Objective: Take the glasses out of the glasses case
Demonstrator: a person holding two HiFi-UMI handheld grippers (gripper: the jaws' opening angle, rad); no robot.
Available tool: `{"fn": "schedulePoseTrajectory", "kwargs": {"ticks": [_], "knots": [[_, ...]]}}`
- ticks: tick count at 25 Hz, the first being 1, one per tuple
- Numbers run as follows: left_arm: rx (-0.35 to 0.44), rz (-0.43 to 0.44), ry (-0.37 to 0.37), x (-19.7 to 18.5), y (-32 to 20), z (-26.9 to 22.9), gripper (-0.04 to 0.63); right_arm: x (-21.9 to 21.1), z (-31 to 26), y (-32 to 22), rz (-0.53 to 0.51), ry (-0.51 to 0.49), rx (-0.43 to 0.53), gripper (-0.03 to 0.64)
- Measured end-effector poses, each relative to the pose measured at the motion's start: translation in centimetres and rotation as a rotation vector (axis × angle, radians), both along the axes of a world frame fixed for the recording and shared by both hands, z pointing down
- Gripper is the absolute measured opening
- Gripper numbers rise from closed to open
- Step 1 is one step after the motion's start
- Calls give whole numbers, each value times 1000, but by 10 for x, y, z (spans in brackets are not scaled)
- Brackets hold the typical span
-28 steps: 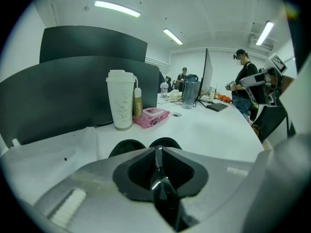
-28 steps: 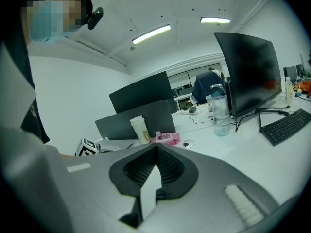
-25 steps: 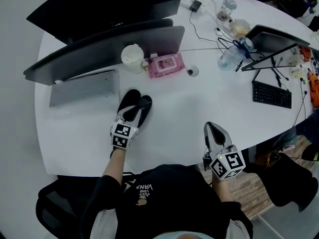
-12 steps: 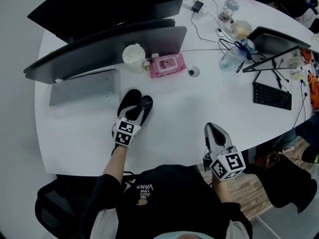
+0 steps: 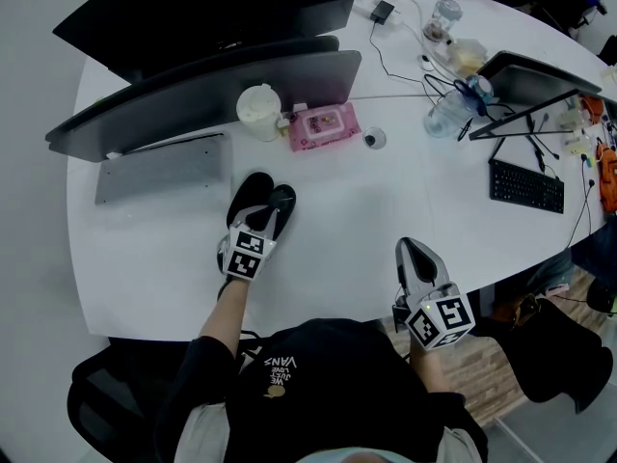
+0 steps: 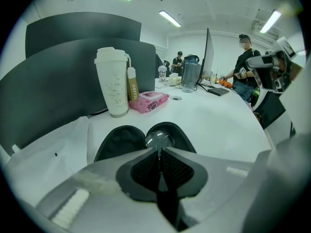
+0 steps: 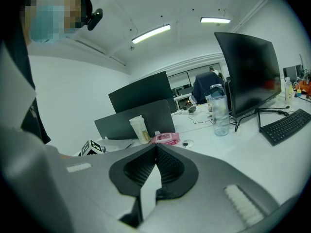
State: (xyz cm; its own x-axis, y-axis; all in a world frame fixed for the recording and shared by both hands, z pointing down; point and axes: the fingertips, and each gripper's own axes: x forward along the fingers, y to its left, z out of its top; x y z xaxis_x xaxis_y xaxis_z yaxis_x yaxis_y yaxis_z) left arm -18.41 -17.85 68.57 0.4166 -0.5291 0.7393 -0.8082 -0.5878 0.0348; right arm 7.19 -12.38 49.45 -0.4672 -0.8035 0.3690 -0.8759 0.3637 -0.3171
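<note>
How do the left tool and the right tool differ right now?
Place: the left tool is over the open glasses case; the right tool is at the table's near edge, well apart from the case.
Grip: the left tool's jaws are closed on the glasses, with a lens showing just past the tips; the right tool's jaws are closed on nothing.
Shared: both are shut and point away from the person.

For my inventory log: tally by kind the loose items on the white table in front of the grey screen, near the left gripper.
White lidded cup: 1
Pink wipes pack: 1
Black open glasses case: 1
Clear-lens glasses: 1
Total: 4
</note>
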Motion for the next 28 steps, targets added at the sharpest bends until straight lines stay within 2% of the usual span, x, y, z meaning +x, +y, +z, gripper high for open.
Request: {"fn": "schedulePoseTrajectory", "kwargs": {"ticks": [19, 28], "knots": [[2, -28, 9, -4, -1, -4, 11, 0, -3, -2, -11, -2, 1, -1], [53, -49, 25, -7, 1, -24, 9, -3, -9, 0, -31, -16, 24, -1]]}}
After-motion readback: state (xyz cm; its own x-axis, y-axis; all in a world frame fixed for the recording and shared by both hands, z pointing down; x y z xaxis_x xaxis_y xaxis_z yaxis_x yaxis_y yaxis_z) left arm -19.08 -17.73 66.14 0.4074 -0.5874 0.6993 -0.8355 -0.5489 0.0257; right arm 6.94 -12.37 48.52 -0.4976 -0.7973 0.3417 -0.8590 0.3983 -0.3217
